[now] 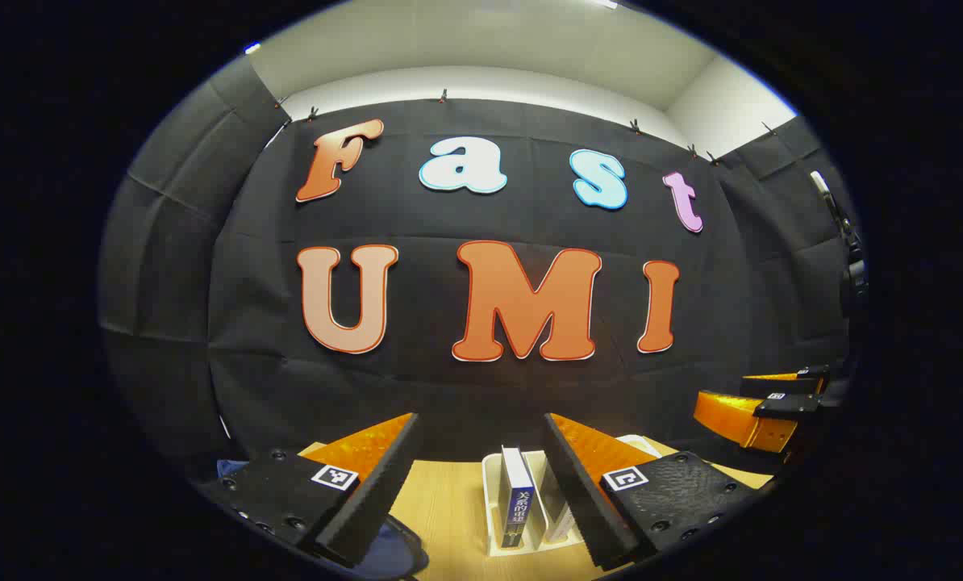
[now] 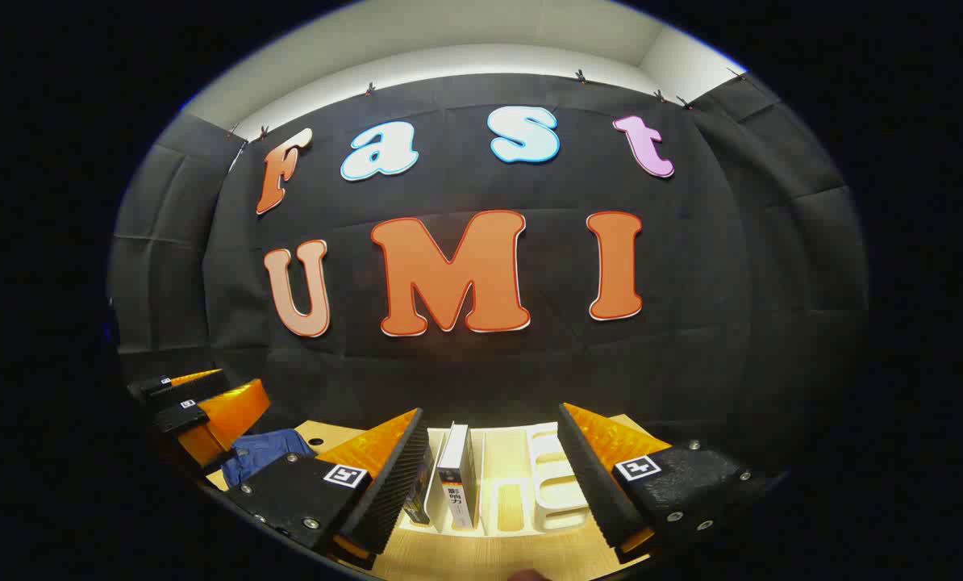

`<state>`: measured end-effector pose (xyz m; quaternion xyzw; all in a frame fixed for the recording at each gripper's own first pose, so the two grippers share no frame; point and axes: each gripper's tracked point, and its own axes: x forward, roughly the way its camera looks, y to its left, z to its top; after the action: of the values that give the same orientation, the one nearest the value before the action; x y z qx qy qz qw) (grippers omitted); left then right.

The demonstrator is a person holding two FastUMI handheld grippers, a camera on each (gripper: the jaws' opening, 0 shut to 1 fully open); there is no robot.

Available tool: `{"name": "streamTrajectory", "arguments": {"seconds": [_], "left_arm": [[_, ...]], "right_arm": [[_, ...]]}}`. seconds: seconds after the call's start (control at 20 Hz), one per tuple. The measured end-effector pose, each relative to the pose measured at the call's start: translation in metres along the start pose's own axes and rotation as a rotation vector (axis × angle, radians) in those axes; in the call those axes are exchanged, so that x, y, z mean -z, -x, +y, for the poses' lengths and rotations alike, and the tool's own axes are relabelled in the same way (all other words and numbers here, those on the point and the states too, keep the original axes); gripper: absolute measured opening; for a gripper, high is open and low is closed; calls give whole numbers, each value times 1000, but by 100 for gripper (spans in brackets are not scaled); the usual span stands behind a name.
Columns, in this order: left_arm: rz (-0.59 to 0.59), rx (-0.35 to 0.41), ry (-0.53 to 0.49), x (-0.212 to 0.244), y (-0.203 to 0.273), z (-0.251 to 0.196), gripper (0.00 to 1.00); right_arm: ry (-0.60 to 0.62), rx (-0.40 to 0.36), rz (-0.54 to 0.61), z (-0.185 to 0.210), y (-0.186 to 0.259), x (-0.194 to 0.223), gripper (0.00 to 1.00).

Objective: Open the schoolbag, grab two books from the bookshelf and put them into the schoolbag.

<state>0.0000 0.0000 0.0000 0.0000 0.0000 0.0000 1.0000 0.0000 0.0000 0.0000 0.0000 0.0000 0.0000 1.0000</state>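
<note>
In the left gripper view a white slotted bookshelf (image 1: 494, 472) stands on the wooden table with a blue-spined book (image 1: 516, 496) upright in it. My left gripper (image 1: 481, 424) hovers above and before it, open and holding nothing. The blue schoolbag (image 1: 393, 553) lies low at the left, partly hidden by my left finger. In the right gripper view the bookshelf (image 2: 550, 484) holds a white-spined book (image 2: 459, 476) and a darker book (image 2: 421, 492) half hidden behind a finger. My right gripper (image 2: 491, 413) is open over the shelf. The schoolbag (image 2: 268, 452) lies to the left.
The wooden table (image 1: 449, 500) ends at the black cloth wall just behind the shelf. The right gripper (image 1: 760, 407) hangs at the far right of the left gripper view. The left gripper (image 2: 199, 403) hangs at the far left of the right gripper view, above the bag.
</note>
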Motion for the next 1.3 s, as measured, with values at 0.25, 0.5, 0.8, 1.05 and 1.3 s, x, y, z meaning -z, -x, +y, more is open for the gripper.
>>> {"name": "streamTrajectory", "arguments": {"seconds": [0.25, 0.5, 0.8, 1.05, 1.3], "left_arm": [[-14, 8, -7, -2, -8, 21, 94], [7, 8, -3, 5, -17, 34, 93], [27, 3, 6, 13, -22, 38, 94], [40, -6, 13, 18, -25, 40, 94], [45, -6, 6, 20, -23, 39, 93]], "right_arm": [[61, 6, -23, 21, -6, -5, 95], [100, 4, -30, 32, -11, -6, 96], [101, 12, -5, 31, -18, 2, 95], [104, 18, 13, 28, -20, 9, 96], [109, 13, 29, 28, -18, 14, 95]]}}
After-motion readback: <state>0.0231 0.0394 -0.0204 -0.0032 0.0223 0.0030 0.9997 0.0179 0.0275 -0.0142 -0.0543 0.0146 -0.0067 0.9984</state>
